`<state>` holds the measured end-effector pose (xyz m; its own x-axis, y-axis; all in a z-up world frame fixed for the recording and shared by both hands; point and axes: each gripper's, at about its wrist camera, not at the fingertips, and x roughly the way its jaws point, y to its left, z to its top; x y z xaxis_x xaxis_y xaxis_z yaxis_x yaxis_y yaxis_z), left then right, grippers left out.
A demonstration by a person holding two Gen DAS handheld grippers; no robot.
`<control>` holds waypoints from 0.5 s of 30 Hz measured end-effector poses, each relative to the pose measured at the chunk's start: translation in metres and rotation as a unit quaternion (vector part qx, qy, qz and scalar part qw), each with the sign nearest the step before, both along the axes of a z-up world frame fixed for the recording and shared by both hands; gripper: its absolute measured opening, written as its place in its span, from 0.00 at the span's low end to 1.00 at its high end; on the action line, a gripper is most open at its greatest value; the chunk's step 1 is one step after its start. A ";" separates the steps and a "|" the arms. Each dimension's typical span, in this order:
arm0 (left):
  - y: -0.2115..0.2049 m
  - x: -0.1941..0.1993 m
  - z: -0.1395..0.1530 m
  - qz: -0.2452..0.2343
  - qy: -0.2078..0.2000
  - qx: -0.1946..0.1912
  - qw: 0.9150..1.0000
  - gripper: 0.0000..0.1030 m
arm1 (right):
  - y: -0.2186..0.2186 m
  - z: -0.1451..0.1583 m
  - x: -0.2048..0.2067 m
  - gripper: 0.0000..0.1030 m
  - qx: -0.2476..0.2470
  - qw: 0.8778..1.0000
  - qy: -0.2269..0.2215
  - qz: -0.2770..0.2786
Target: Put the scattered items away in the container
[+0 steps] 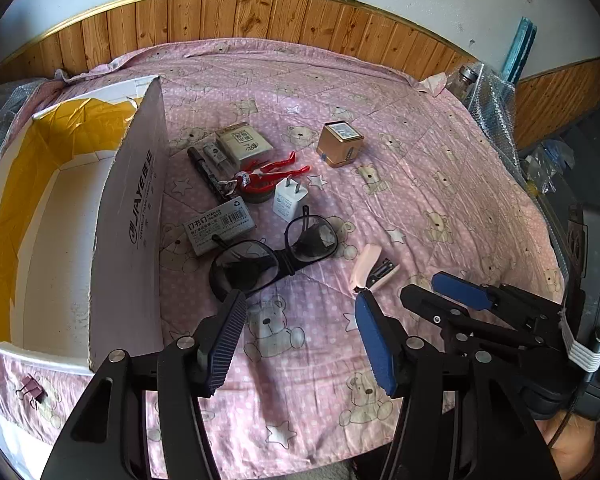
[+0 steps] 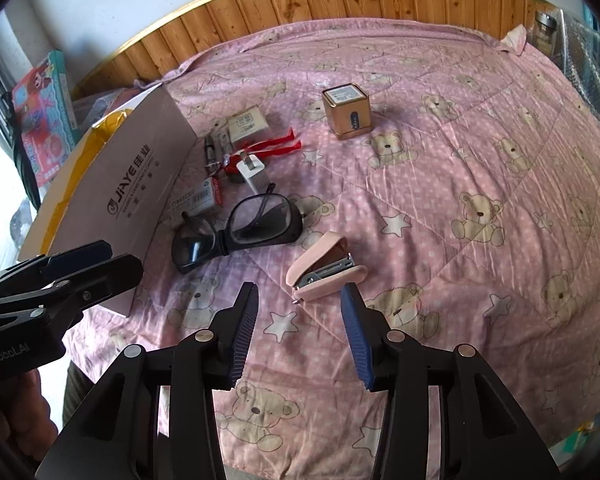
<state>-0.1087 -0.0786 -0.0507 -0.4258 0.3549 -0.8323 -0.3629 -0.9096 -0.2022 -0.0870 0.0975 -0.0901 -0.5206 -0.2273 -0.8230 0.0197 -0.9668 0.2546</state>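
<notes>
Stapler (image 1: 374, 268), pink, lying on the bear-print quilt (image 1: 440, 184) with its top lifted open, seen from the left wrist camera just ahead and to the right of the left gripper (image 1: 300, 336); fingers spread wide there, holding nothing, right pad's tip close below the stapler's near end. Right gripper (image 1: 452, 294) coming in from the right edge, just beside the stapler, its spread not readable from this angle. Cardboard box (image 1: 132, 240) standing on the left, open, well apart from the stapler, with the black glasses (image 1: 274, 256) and box of staples (image 1: 220, 228) between. From the right wrist camera: stapler (image 2: 326, 272) straight ahead of the right gripper (image 2: 298, 332), just beyond the fingertips and slightly right of centre, long axis running left to right, near end low and left, hinge end at right. Right gripper wide apart, empty, nearly square to that axis. Left gripper (image 2: 88, 268) at far left before the box wall (image 2: 140, 184). Judged nearer and better lined up: the right gripper, needing likely only a short reach forward.
</notes>
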 end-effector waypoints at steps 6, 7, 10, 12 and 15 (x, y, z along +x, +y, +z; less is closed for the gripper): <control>0.003 -0.034 -0.035 0.006 -0.014 -0.025 1.000 0.59 | 0.018 -0.028 -0.026 0.45 -0.033 0.999 -0.026 -0.018; 0.004 -0.040 -0.042 0.007 -0.019 -0.028 0.999 0.59 | 0.020 -0.033 -0.030 0.45 -0.036 0.999 -0.030 -0.021; 0.008 -0.054 -0.062 0.008 -0.033 -0.032 0.999 0.59 | 0.031 -0.047 -0.041 0.45 -0.055 0.997 -0.046 -0.023; 0.009 -0.059 -0.074 0.011 -0.047 -0.028 0.998 0.59 | 0.037 -0.054 -0.045 0.42 -0.052 0.997 -0.056 -0.029; 0.016 -0.056 -0.078 -0.001 -0.044 -0.021 0.999 0.60 | 0.051 -0.054 -0.046 0.39 -0.031 0.997 -0.042 -0.059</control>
<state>-0.1646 -0.0629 -0.1285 -0.3505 0.3198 -0.8803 -0.3468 -0.9174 -0.1952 -0.1334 0.1485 -0.1436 -0.4760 -0.2206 -0.8513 -0.1168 -0.9436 0.3098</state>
